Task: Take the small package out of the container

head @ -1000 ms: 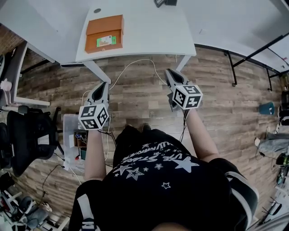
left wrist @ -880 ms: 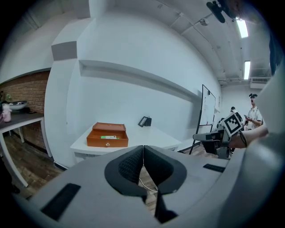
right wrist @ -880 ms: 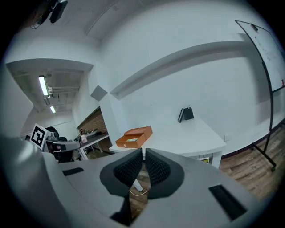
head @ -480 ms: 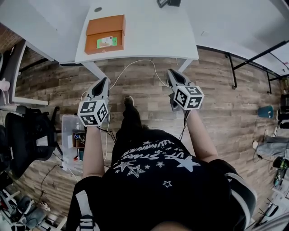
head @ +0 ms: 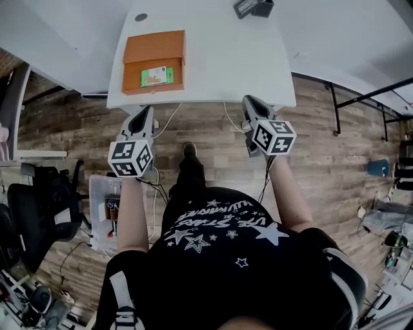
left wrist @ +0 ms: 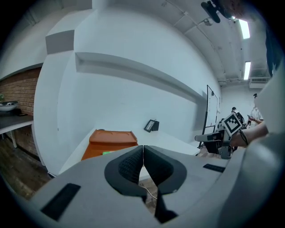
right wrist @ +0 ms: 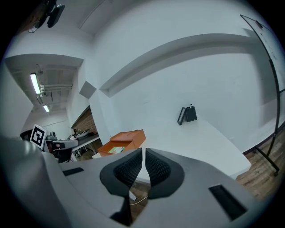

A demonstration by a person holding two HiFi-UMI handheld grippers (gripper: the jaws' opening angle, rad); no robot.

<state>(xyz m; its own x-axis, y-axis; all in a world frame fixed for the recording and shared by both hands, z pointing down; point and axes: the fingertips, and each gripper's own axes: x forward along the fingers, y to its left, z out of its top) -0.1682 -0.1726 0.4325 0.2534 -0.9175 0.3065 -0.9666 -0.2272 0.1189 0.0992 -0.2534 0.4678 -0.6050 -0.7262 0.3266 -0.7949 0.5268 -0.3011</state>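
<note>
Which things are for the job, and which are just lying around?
For the job:
- orange box
- green package inside it
- left gripper and right gripper, both shut, empty

Just lying about:
- black gadget on the table
- chair
- plastic bin on the floor

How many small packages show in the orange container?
1. A green package lies in the open near half of the orange container, on the white table. More could be hidden beneath it.
</note>
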